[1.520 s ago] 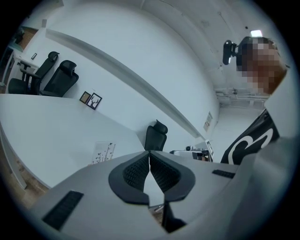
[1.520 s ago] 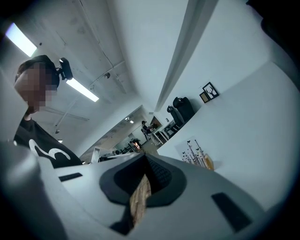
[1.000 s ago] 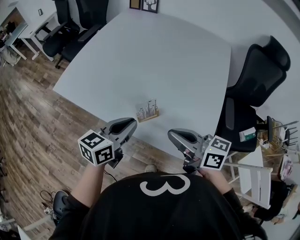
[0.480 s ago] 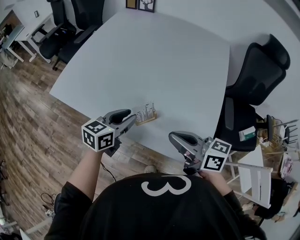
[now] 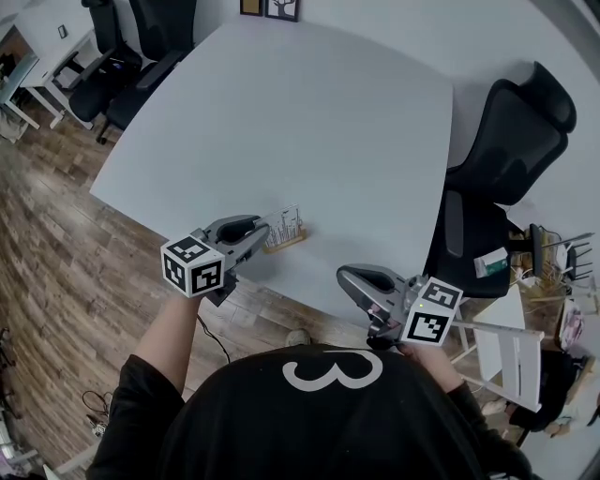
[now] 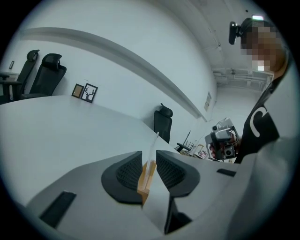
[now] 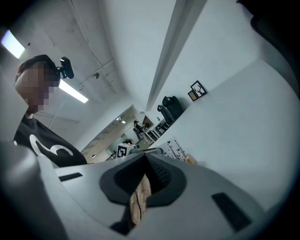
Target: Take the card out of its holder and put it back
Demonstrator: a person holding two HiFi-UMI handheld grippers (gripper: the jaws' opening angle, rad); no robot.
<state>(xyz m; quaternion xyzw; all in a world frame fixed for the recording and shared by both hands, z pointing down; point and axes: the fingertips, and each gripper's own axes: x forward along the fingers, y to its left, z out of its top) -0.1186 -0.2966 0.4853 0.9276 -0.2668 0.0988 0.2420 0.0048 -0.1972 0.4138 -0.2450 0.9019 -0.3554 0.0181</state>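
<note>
The white table (image 5: 309, 122) fills most of the head view, with wood-plank floor (image 5: 56, 234) from 7 to 10 o'clock of it. 1 black office chair (image 5: 511, 141) stands at the table's 3 o'clock edge, and 2 more black chairs (image 5: 141, 47) stand past its 11 o'clock corner. 2 framed pictures (image 5: 277, 7) lean at the 12 o'clock end.

The left gripper (image 5: 266, 232) reaches in from 8 o'clock of the wooden holder (image 5: 286, 241), its marker cube (image 5: 192, 267) behind it over the floor. In the left gripper view its jaws are set narrow, with 1 ribbed pad (image 6: 131, 171) on each side of the holder's near end and as good as against it, so this tool grips the holder.

The right gripper (image 5: 345, 274) hangs at 4 o'clock of the holder, well apart from it, just off the table's near edge. Its own view shows the jaws drawn together with nothing between them; only a thin slit of floor shows below their meeting point.

The holder sits on the table close to the 6 o'clock edge. The card (image 5: 284, 223) stands upright in its slot, printed face toward the person, its thin edge rising between the left jaws.
</note>
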